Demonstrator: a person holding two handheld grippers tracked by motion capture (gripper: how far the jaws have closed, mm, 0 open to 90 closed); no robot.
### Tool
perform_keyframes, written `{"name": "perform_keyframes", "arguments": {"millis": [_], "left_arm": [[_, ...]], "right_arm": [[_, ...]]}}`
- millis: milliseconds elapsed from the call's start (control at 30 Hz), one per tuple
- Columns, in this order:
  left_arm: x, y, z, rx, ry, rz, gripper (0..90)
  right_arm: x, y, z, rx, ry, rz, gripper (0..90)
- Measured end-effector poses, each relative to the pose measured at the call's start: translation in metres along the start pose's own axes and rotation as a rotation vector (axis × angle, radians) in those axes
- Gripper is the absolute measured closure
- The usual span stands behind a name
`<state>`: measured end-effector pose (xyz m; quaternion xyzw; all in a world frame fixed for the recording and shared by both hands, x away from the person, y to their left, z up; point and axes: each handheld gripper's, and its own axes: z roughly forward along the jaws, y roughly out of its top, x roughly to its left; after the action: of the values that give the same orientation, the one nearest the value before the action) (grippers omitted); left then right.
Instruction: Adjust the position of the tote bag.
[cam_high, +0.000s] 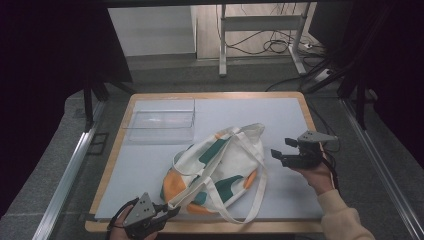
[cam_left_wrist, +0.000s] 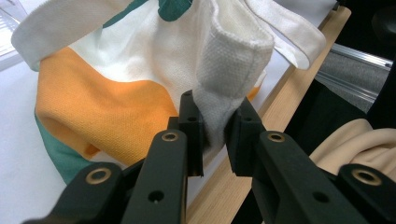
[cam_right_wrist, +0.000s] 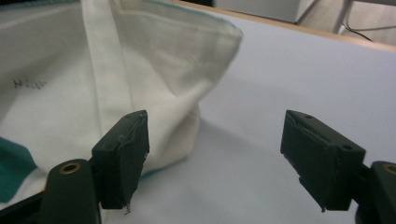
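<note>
Tote bag (cam_high: 215, 170) lay near the middle of the table (cam_high: 280, 112), slightly toward the front edge. Left gripper (cam_left_wrist: 215, 133), at the bag's front corner, had its jaws nearly closed, pinching a fold of white canvas. Right gripper (cam_high: 280, 150) hovered just right of the bag, jaws wide apart and holding nothing. Clear plastic box (cam_high: 161, 122) stood behind the bag to its left, apart from it. One loose strap (cam_high: 250, 200) trailed between the bag and the front edge.
</note>
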<state>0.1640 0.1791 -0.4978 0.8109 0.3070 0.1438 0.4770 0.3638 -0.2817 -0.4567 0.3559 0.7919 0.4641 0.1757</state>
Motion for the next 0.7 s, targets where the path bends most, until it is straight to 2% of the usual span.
{"name": "perform_keyframes", "arguments": {"millis": [67, 267, 500, 567, 600, 700], "left_arm": [[0.001, 0.0, 0.0, -0.002, -0.004, -0.008, 79.4], [0.007, -0.003, -0.002, -0.011, -0.018, -0.046, 79.6], [0.008, -0.003, -0.003, -0.011, -0.014, -0.05, 79.7], [0.008, -0.004, -0.003, -0.01, -0.013, -0.05, 79.7], [0.008, -0.004, -0.003, -0.01, -0.013, -0.05, 79.8], [0.009, -0.004, -0.003, -0.01, -0.012, -0.053, 79.8]], "right_arm": [[-0.004, 0.009, 0.01, -0.011, 0.034, 0.009, 24.9], [-0.013, 0.017, 0.031, -0.004, 0.054, 0.006, 26.9], [-0.018, 0.022, 0.051, 0.016, 0.08, 0.011, 27.1], [-0.022, 0.023, 0.058, 0.013, 0.096, 0.028, 27.1], [-0.024, 0.025, 0.064, 0.004, 0.112, 0.056, 27.1], [-0.025, 0.028, 0.069, -0.02, 0.136, 0.061, 28.3]]}}
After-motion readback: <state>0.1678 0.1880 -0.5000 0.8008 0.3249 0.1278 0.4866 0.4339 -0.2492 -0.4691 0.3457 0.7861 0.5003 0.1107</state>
